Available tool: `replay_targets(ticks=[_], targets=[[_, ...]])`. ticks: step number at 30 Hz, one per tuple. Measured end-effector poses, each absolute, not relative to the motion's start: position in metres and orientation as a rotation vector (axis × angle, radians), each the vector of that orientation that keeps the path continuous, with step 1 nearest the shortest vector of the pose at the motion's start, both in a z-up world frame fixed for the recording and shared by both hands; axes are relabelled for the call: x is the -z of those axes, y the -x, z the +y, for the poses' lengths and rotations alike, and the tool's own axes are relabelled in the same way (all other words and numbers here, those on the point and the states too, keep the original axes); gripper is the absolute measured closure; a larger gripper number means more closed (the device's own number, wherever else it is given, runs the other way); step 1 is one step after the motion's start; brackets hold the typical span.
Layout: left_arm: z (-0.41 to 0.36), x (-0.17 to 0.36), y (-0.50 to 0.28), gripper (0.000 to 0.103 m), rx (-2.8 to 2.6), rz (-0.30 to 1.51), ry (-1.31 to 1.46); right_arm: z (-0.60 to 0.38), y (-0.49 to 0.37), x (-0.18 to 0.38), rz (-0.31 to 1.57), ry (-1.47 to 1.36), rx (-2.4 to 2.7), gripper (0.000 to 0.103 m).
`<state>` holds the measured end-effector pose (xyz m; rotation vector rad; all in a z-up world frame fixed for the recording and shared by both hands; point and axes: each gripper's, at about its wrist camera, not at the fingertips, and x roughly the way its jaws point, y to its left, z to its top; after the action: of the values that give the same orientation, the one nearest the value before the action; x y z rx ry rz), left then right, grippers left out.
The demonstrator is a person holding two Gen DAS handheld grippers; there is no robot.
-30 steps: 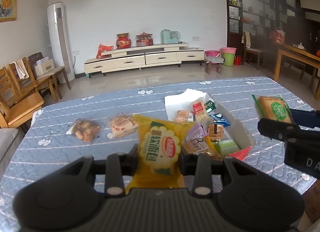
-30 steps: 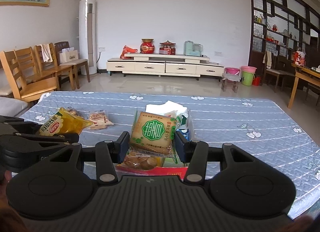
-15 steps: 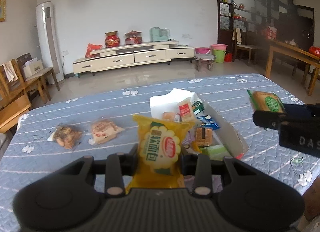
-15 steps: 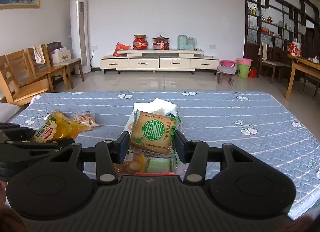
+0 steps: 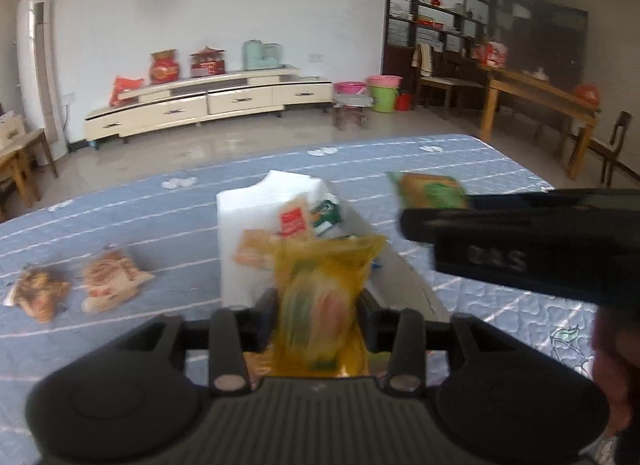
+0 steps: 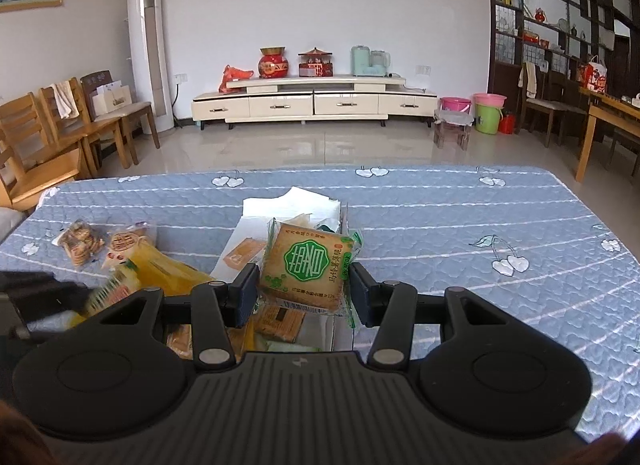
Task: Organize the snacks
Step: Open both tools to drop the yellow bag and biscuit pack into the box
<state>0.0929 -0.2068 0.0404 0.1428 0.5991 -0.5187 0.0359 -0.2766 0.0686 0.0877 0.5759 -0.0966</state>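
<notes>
My left gripper (image 5: 318, 307) is shut on a yellow bread packet (image 5: 324, 305), blurred, held over the near end of the white snack box (image 5: 256, 201). My right gripper (image 6: 304, 293) is shut on a green-labelled cracker packet (image 6: 306, 267), held above the same box (image 6: 280, 205), which holds several snack packets. The right gripper shows in the left wrist view (image 5: 404, 221) at right with its packet (image 5: 432, 189). The yellow packet shows in the right wrist view (image 6: 156, 277) at left.
Two loose snack packets (image 5: 38, 291) (image 5: 110, 277) lie on the blue quilted table cover (image 5: 120, 225) left of the box; they show in the right wrist view too (image 6: 80, 243) (image 6: 126, 243). Wooden chairs (image 6: 40, 145) stand beyond the table's left edge.
Both grippers have moved in over the box with their packets. The left gripper swung right and forward, blurring its view; the right gripper now sits close beside it.
</notes>
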Motion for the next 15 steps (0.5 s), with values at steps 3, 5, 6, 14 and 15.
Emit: replay_targets(ticks=[3,5,6,14,15], targets=[[-0.204,-0.038,-0.095,0.028,0.512,0.575,-0.143,-0.281,-0.048,-0.061,0.59,-0.102,0.097,0.033],[-0.197,-0.036,-0.099,0.028,0.489,0.587,-0.134,-0.283,-0.05,-0.058,0.594,-0.114,0.098,0.034],[-0.191,-0.035,-0.1,0.028,0.477,0.59,-0.127,-0.283,-0.049,-0.057,0.593,-0.119,0.097,0.033],[-0.134,-0.035,-0.106,0.026,0.33,0.591,-0.09,-0.255,-0.042,-0.064,0.562,-0.092,0.053,0.017],[-0.123,-0.035,-0.106,0.025,0.306,0.587,-0.091,-0.25,-0.044,-0.064,0.56,-0.084,0.041,0.013]])
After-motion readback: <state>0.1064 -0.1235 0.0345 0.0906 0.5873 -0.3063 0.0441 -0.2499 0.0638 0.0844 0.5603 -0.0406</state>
